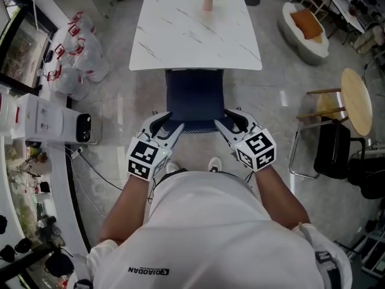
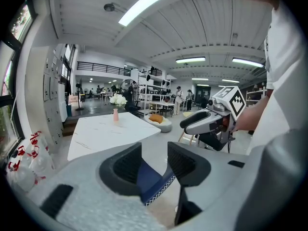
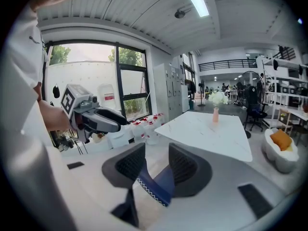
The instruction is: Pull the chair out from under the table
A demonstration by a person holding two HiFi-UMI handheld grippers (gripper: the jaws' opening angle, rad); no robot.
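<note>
the left tongs (image 2: pixel 154 159) stand spread, with the left corner of the chair (image 1: pixel 194 98) back's top edge in the gap. the pads do not seem to press on the blue cloth. the right tongs (image 3: pixel 157 160) are spread the same way over the right corner, with cloth between the pads but, as far as the view shows, not pinched. both point away from the person and a little down, level with each other, one at each end of the back.

from the tongs the chair runs straight toward the far side: back nearest, seat beyond it, its far end tucked under the near edge of the table (image 1: pixel 195 35). the back's top edge lies left to right, across the line of the pull, and each hand is equally near its own corner. the coming move is probably to close both tongs on that edge and draw straight toward the person. the pull should be even, since a harder tug on one side would likely swing the chair. the task looks barely begun, as the seat is partly under the table.
</note>
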